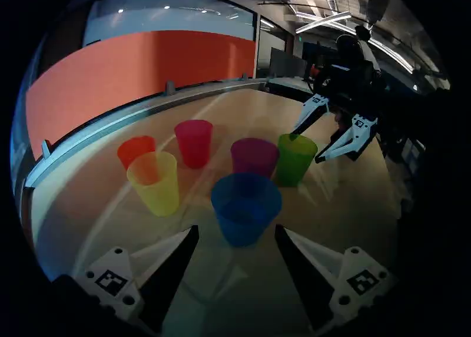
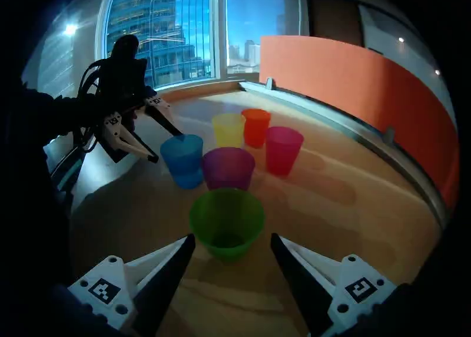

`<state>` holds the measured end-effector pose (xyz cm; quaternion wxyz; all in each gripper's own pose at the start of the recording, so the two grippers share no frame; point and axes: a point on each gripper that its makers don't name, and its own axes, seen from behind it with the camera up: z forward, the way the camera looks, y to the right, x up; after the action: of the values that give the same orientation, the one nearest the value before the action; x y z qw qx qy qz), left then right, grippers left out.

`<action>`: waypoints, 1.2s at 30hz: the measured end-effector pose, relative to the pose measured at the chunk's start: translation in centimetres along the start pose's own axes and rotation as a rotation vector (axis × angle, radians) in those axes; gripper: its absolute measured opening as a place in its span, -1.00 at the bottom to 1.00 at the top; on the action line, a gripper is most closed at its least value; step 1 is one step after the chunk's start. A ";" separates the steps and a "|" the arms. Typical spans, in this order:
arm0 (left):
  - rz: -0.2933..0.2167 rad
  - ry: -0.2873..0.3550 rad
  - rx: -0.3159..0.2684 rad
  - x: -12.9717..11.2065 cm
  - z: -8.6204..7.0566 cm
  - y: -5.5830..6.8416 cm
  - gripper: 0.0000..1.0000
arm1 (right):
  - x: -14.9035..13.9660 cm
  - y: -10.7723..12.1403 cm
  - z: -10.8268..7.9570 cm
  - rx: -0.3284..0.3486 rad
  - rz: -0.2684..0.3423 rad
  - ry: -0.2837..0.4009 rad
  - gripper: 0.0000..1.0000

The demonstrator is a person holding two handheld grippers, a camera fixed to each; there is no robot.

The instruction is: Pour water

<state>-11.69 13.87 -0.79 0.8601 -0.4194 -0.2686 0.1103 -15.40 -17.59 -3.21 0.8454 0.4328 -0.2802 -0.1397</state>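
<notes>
Several translucent plastic cups stand upright in a cluster on a wooden table (image 1: 347,201). My left gripper (image 1: 235,231) is open, its fingertips on either side of the blue cup (image 1: 244,207) without touching it. My right gripper (image 2: 231,238) is open too, its tips flanking the green cup (image 2: 226,222). Across the cluster, the left gripper view has the right gripper (image 1: 306,145) at the green cup (image 1: 295,157). The right gripper view has the left gripper (image 2: 168,147) at the blue cup (image 2: 182,160). I cannot tell whether any cup holds water.
Behind the blue cup stand a purple cup (image 1: 254,155), a pink cup (image 1: 194,141), a yellow cup (image 1: 156,181) and an orange cup (image 1: 135,149). An orange partition (image 1: 135,72) runs along the table's far edge. Large windows (image 2: 171,36) lie beyond the table.
</notes>
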 end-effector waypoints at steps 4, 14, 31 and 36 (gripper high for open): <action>0.001 -0.003 -0.016 0.0 0.6 0.3 0.92 | 0.0 -0.1 0.5 0.009 0.001 -0.002 0.99; 0.017 -0.012 -0.041 0.1 2.3 1.0 0.92 | 0.0 -0.1 1.9 0.018 -0.004 -0.006 0.99; 0.021 0.000 -0.064 1.3 3.9 1.4 0.92 | 0.8 -0.7 3.3 0.040 -0.011 0.005 0.99; 0.018 -0.002 -0.058 1.2 4.1 1.3 0.88 | 0.6 -0.7 3.3 0.041 -0.012 0.004 0.99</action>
<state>-12.97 17.90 0.71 0.8462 -0.4465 -0.2688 0.1107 -16.87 -20.47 -2.00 0.8359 0.4523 -0.2787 -0.1382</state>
